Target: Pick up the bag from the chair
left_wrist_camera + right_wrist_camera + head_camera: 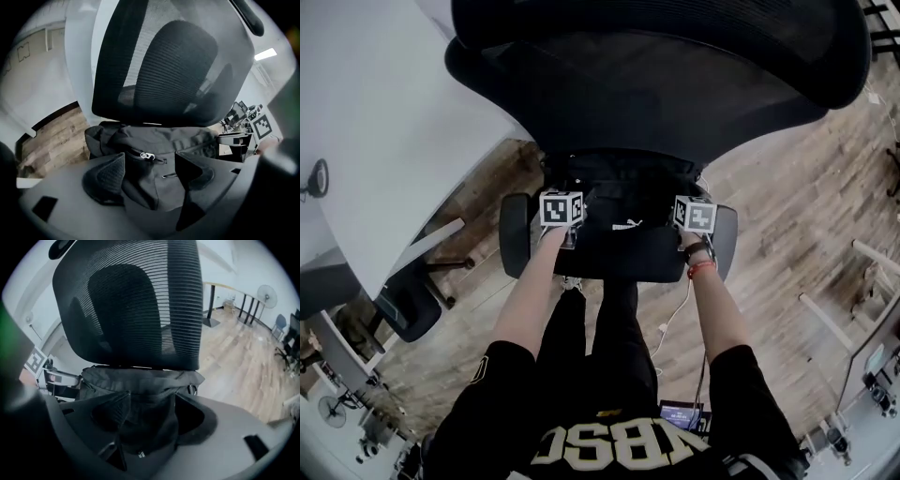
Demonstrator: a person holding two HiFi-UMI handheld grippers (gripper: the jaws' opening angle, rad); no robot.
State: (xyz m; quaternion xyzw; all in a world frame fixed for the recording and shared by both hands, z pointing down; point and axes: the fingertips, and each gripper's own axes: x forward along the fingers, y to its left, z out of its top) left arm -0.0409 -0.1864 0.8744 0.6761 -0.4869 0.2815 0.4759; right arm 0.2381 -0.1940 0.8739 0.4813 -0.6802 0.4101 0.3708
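Floor: wood planks [787,206] run under and to the right of the office chair [675,75]; a white desk [384,122] stands to its left.
Chair: black, its mesh back towards the top of your head view, an armrest [514,234] on each side of the seat.
Bag: the black fabric bag [623,187] lies on the chair's seat, pushed up against the foot of the mesh back.
Left gripper: your left gripper [150,158] is at the bag's front edge, on the chair's left half. Its jaws are partly drawn in, and a raised fold of bag fabric fills the gap between them, just below the zipper pull [147,155].
Right gripper: your right gripper [152,399] is at the bag's front edge, on the chair's right half. Its jaws are partly drawn in on a bunch of the fabric, which touches both.
Wrist: a red band [700,269] circles your right wrist, in front of the seat.
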